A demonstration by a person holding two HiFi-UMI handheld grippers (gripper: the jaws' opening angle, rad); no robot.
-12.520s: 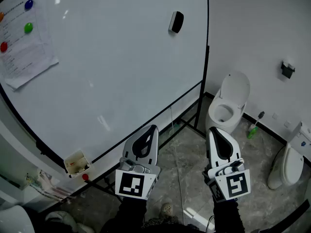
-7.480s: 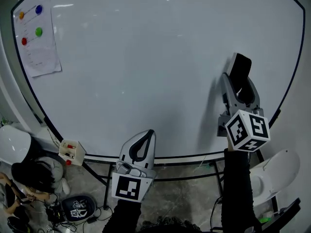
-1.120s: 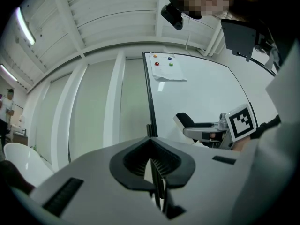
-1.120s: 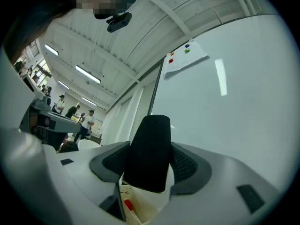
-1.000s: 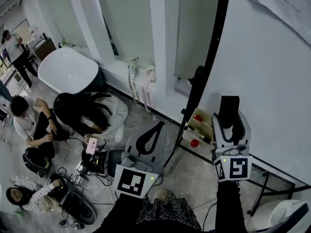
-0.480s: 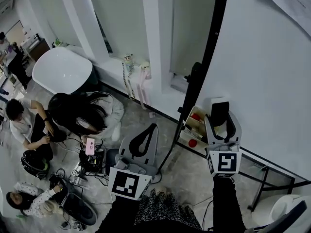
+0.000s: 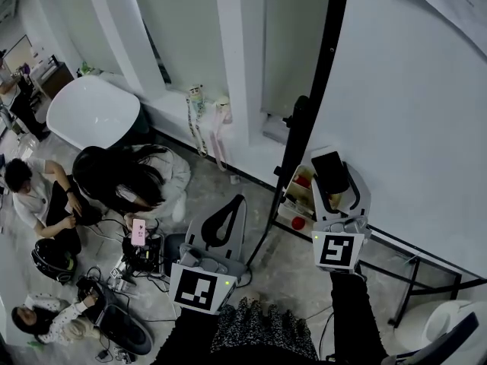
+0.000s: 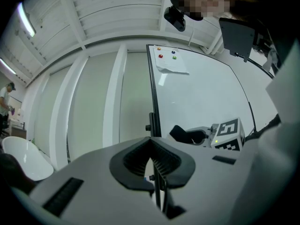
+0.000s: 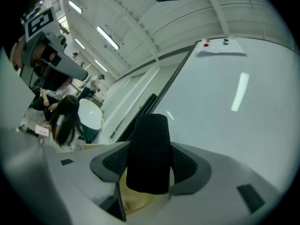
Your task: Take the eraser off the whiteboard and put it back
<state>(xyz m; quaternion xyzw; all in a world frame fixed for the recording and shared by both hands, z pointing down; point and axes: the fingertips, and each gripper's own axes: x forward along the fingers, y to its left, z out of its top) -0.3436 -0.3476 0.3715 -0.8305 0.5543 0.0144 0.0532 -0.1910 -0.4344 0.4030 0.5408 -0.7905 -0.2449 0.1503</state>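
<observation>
Left gripper [image 7: 237, 201], nearest the lower edge of the head view: jaws closed tip to tip, holding nothing. Right gripper [image 7: 335, 185]: jaws spread wide and clamped on the sides of the black eraser [image 7: 328, 171], which projects beyond their tips. The eraser sits just in front of the lower left corner of the whiteboard [image 7: 415, 120], above a small box [image 7: 287, 200] of red items beside the black frame; contact with the board cannot be judged. Beyond, on the floor: seated people [image 7: 129, 177] and a white tub [image 7: 91, 109].
</observation>
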